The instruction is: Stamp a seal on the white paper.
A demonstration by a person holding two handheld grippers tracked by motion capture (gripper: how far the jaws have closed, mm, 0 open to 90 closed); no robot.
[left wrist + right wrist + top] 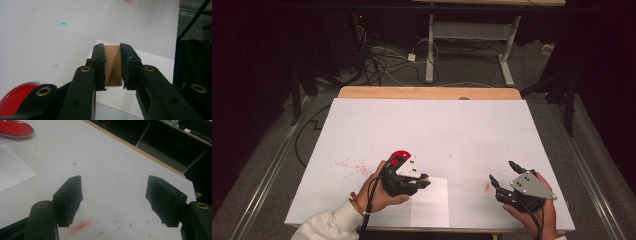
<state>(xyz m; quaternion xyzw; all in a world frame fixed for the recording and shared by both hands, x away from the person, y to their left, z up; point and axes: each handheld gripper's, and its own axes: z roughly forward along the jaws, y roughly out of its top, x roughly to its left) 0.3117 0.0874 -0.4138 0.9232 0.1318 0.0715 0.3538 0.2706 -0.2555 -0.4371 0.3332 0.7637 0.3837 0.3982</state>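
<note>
Left gripper view: wooden block (113,65) clamped in the left hand-held gripper (112,67) above the paper sheet (155,62).
Pickup looks done — stamping probably remains; the right hand-held gripper (113,201) waits agape, empty, over the tabletop (105,165).

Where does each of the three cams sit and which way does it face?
High view: above the person's side, looking forward and down at the table; both hands, left gripper, right gripper.
Left gripper view: along its jaws, shut on a wooden block over white paper.
Right gripper view: along open jaws, over red smears.
Shared: red dish, blue speck.
</note>
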